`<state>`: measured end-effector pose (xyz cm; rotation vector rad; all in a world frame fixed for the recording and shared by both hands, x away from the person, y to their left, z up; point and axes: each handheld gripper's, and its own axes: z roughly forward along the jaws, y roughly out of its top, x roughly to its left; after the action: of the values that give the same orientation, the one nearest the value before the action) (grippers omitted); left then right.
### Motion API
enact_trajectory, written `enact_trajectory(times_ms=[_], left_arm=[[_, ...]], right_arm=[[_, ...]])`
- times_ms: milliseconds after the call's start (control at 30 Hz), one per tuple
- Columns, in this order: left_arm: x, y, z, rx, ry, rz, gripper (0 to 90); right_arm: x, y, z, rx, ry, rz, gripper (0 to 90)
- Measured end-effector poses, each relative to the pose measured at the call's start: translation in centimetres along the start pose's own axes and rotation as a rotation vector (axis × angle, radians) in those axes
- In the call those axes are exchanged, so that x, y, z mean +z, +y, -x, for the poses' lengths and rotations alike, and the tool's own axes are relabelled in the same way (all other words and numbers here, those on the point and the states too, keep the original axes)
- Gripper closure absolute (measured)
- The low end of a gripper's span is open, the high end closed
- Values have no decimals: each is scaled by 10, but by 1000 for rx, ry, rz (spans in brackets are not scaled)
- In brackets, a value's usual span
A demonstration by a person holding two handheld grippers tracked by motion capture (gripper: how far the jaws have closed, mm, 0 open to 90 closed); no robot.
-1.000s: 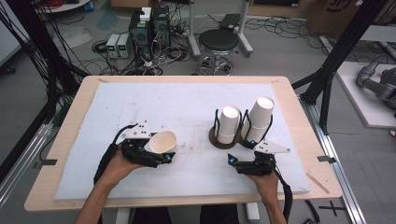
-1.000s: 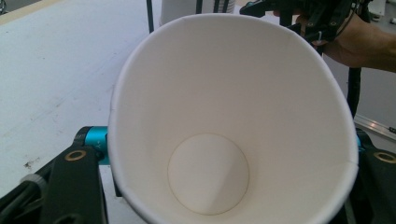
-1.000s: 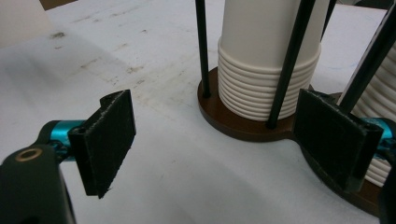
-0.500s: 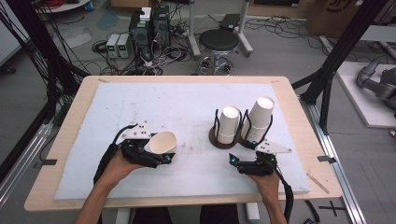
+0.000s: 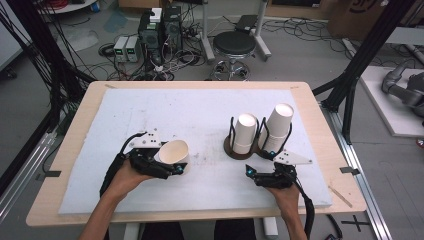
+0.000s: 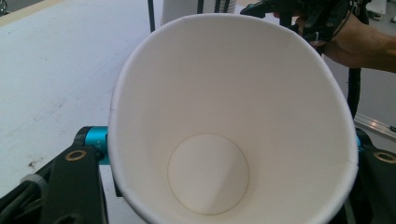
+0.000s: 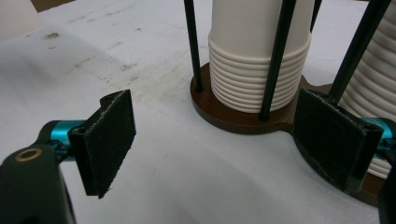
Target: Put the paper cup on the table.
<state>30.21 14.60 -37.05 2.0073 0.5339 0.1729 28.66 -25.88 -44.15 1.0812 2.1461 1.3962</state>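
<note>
Paper cup (image 6: 233, 121), plain white, is clamped between the jaws of the left gripper (image 5: 170, 162), and it is seen from the left gripper view straight down its open mouth: a thin rolled rim, smooth unmarked walls, a round flat bottom, a faint seam on one side. From the high view the cup (image 5: 174, 152) is found lying tilted on its side above the near left part of the white mat (image 5: 200, 115), mouth turned toward the stacks. No print, logo or lettering can be made out on it.

Over on the right, the right gripper (image 5: 261, 176) is held low above the mat with its jaws spread wide and nothing between the black pads (image 7: 109, 140); it is aimed at the brown holder base (image 7: 233, 114) just ahead.

Two stacks of white cups are counted, each caged by thin black rods (image 7: 192, 44): a left stack (image 5: 245, 134) and a taller-looking right stack (image 5: 277, 127), side by side on the one base. Nested rims are seen as ridges at the foot of the near stack (image 7: 259, 70); their exact number cannot be told. One loose cup and two grippers are counted. No writing is readable anywhere on the table (image 5: 75, 145).
</note>
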Motion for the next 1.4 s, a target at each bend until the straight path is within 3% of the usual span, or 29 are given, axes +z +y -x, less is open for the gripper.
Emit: enact_trajectory(times_ms=[533,933,1400], left_arm=[[7,0,-1,14,27,-38,296],[25,-3,-3,20,64,-90,296],[40,-10,-8,12,99,-103,296]], right_arm=[[4,-5,1,-6,-11,-25,139],[6,-7,3,-3,-21,-35,139],[6,-6,2,-5,-23,-43,139]])
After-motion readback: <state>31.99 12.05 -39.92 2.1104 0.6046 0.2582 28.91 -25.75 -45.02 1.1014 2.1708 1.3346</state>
